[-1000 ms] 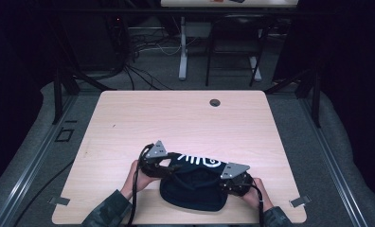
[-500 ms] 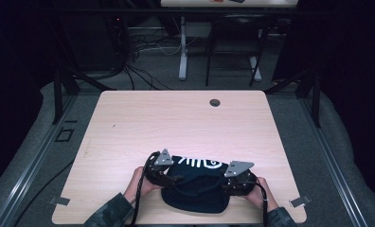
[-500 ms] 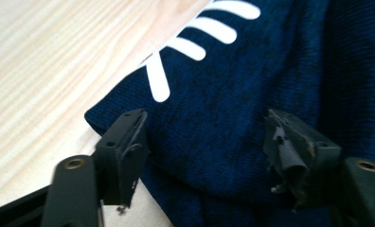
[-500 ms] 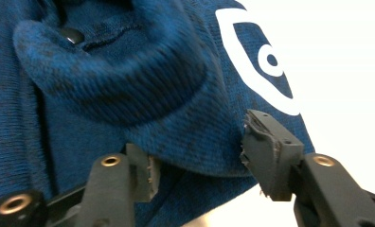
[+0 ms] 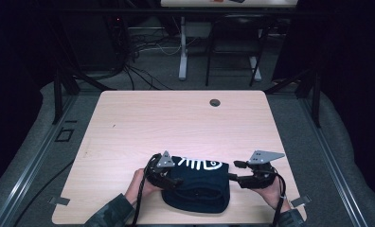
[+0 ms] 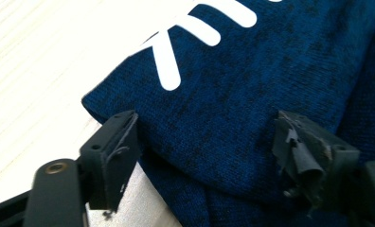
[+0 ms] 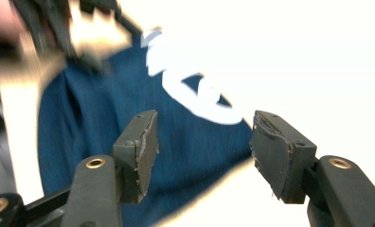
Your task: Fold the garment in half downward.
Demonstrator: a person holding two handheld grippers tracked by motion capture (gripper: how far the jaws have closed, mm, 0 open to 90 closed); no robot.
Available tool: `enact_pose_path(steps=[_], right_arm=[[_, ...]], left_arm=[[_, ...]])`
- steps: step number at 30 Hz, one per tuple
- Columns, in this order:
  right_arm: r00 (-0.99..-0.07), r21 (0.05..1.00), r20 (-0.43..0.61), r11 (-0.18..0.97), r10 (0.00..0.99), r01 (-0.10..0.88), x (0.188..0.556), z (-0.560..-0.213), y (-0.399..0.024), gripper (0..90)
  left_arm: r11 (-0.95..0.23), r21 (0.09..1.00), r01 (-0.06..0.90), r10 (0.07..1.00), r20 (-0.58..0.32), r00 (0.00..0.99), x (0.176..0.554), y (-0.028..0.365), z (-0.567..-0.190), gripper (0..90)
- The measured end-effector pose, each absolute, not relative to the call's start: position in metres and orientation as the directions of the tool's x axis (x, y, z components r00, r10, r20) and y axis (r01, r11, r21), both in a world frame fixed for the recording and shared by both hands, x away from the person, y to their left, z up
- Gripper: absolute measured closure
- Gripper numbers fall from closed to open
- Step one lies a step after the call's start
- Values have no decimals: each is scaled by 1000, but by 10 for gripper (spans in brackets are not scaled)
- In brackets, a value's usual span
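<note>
Jaws on both sides have just been opening: my left gripper sits spread against the left edge of the folded shirt, my right gripper spread and clear, just right of it. Snagging that left jaw could unroll the fold. One shirt, one desk, two grippers.

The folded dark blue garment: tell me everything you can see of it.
The folded garment is dark blue knit fabric with a white printed design on top. It lies flat in a compact fold near the front edge of the light wooden table. The left gripper straddles one folded edge, its jaws just opened, the pads not pressing. The right gripper stands open just off the other side.
</note>
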State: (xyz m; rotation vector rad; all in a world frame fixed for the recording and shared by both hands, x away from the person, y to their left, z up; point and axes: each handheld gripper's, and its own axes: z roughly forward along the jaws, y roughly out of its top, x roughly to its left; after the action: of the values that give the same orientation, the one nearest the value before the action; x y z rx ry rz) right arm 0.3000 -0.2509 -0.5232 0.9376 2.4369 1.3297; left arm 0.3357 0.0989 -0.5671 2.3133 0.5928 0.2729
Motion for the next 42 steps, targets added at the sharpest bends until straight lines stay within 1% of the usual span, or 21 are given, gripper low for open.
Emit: enact_pose_path(steps=[2,4,5,6,8,9,11,14,16,18,25,27,35,38,42], right_arm=[[-737,835,155,311,658,454,300,-515,-251,410],[-719,825,161,308,676,475,300,-514,-244,407],[-709,803,159,328,687,498,300,-517,-237,396],[-737,757,164,396,655,520,299,-526,-220,374],[-757,708,146,467,636,529,296,-534,-203,343],[-757,708,146,467,636,529,296,-534,-203,343],[-776,664,136,525,616,532,294,-541,-192,331],[-775,637,137,544,617,546,295,-551,-184,280],[-774,627,123,556,621,546,295,-555,-182,275],[-775,625,120,559,621,545,295,-558,-181,270],[-785,619,-5,618,620,484,295,-565,-171,242],[-783,622,-16,619,622,480,298,-565,-170,238],[-773,632,-37,614,634,473,319,-568,-168,192],[-763,638,-13,592,647,492,331,-570,-171,177],[-756,641,-7,583,654,499,339,-570,-171,172]], left_arm=[[-633,698,335,493,29,870,335,99,-567,218],[-630,698,340,496,25,868,335,99,-567,212],[-630,698,340,497,27,867,335,100,-567,212],[-630,697,341,499,27,866,334,100,-567,205],[-625,701,343,507,31,862,332,102,-568,198],[-630,697,342,504,32,863,331,103,-567,198],[-627,698,346,511,33,859,330,105,-568,182],[-618,699,360,519,18,855,329,107,-569,172],[-616,697,367,524,15,852,330,108,-570,171],[-612,697,373,532,14,846,330,107,-571,169],[-596,687,416,570,-2,822,332,106,-572,158],[-587,690,424,584,-2,812,333,107,-572,158],[-557,702,443,634,15,773,343,109,-574,158],[-554,701,449,642,15,767,348,109,-573,157],[-544,705,455,658,22,753,354,109,-574,157]])
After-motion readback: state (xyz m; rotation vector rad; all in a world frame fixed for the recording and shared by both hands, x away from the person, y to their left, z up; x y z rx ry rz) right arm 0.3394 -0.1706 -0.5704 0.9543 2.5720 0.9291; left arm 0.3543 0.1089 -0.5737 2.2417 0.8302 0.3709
